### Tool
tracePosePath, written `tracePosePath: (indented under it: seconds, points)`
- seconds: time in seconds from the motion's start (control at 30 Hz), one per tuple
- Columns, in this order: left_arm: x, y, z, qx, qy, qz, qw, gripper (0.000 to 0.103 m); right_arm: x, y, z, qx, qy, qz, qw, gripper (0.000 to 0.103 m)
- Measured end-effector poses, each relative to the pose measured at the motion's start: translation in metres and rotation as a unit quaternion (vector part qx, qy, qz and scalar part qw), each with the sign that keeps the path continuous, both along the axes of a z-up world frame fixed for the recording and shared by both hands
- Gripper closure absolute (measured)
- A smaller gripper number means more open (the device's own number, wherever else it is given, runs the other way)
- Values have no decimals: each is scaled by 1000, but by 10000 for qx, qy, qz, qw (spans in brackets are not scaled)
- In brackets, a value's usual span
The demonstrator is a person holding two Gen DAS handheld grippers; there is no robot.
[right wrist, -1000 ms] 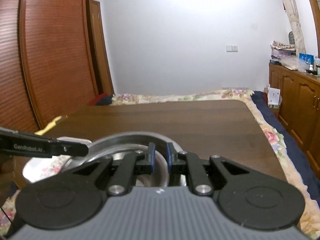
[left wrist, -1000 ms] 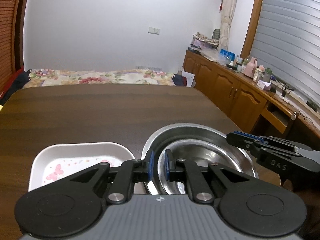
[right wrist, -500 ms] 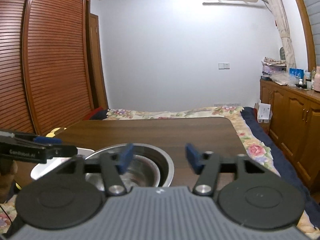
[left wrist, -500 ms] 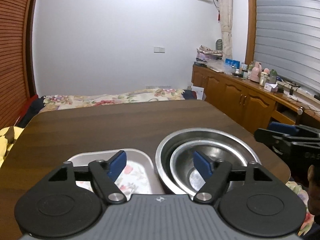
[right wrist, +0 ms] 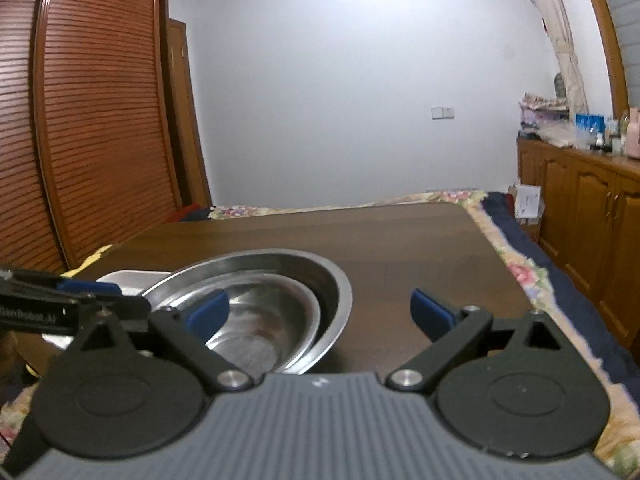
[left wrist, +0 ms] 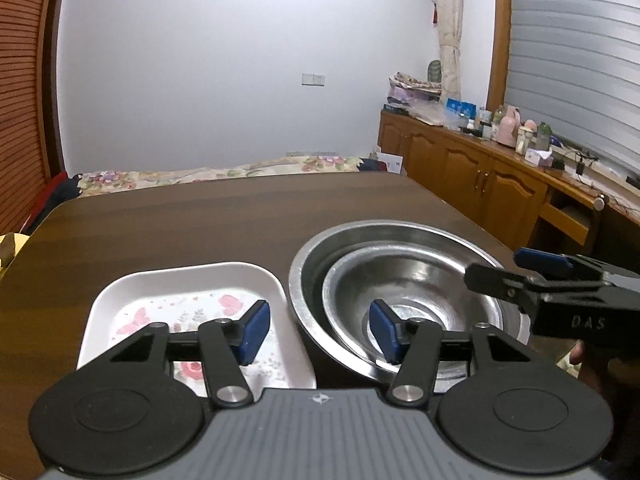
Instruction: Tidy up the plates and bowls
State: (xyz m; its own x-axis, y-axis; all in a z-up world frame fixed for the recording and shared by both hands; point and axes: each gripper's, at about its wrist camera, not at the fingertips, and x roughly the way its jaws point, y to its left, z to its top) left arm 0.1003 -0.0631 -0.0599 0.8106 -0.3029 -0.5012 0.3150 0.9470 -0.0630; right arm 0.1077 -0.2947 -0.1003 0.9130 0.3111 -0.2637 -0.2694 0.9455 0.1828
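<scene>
On the dark wooden table (left wrist: pixel 200 220) a white rectangular plate (left wrist: pixel 188 308) with a floral print lies left of a large steel bowl (left wrist: pixel 360 236). A smaller steel bowl (left wrist: pixel 408 292) is nested inside it. My left gripper (left wrist: pixel 319 332) hovers at the large bowl's near left rim. Its jaws are closing, and the rim shows between the pads with neither touching. My right gripper (right wrist: pixel 320 312) straddles the right rim of the large bowl (right wrist: pixel 336 280). Its jaws are opening wide and grip nothing. Each gripper shows in the other's view: right gripper (left wrist: pixel 520 268), left gripper (right wrist: pixel 80 296).
Beyond the table's far edge lies a bed with a floral cover (left wrist: pixel 224 168). Wooden cabinets (left wrist: pixel 480 184) with bottles on top run along the right wall. A slatted wooden wardrobe (right wrist: pixel 100 120) stands at the left. The table's right edge (right wrist: pixel 500 264) is near the bowls.
Both grippers were shut at the large bowl's rim, then let go and opened wide. The left jaws have since narrowed somewhat. The views drew back a little from the bowls.
</scene>
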Motion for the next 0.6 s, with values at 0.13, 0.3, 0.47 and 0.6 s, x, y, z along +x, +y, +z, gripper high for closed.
tracePosePath:
  seconds: [0.13,0.3,0.47,0.6]
  points:
    - [1,1,-3,-5,42,19,10000,51,5,-1,-3,154,43,46,9999,6]
    - [3,1,-4,-32,39,53,10000,53,5,2,-9,118,95,51,9999,7]
    - [5,-1,-6,-39,42,26,10000,56,7,2,-10,146,143,50,9998,11]
    - [8,-2,-7,-30,48,23,10000,58,10,1,-10,152,157,51,9997,15]
